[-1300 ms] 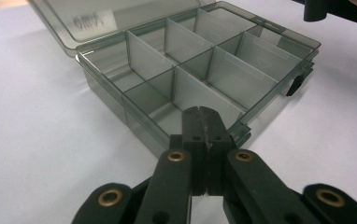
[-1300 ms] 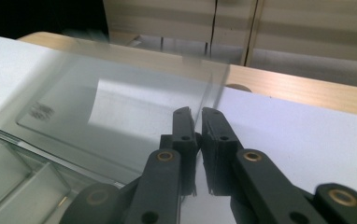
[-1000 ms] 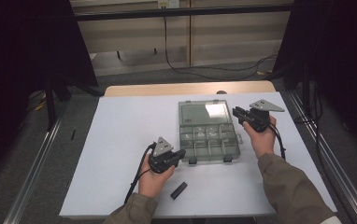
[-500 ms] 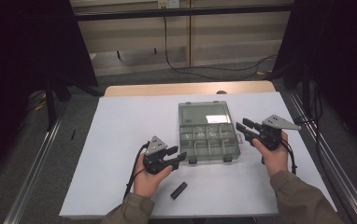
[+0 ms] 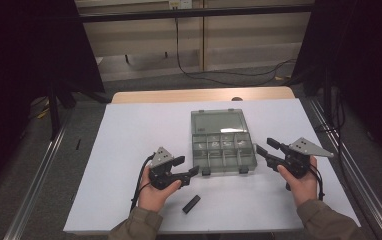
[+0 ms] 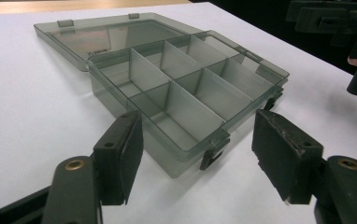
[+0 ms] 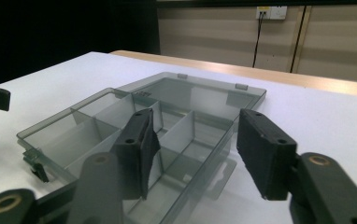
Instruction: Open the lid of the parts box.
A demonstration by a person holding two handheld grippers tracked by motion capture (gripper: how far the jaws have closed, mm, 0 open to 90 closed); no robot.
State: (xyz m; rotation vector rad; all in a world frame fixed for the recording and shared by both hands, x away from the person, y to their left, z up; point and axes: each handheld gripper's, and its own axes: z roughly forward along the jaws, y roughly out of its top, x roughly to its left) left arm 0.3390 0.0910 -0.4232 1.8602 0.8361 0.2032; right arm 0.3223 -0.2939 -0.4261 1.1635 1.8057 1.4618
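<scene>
We see a clear box (image 5: 223,148) mid-table, lid flat open behind its empty compartments, with the left gripper (image 5: 193,171) at its near-left corner and the right gripper (image 5: 262,149) off its right side. Both have just been opening, and their jaws stand apart, gripping nothing. If closing the lid is next, we should steady the base and swing the lid gently.

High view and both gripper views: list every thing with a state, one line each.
Compartment box: lid open and laid flat, compartments empty.
Front latches: undone.
Left tool: open, holding nothing, jaws just opened.
Right tool: open, holding nothing, jaws just opened.
Small black piece: lying flat on the table.
</scene>
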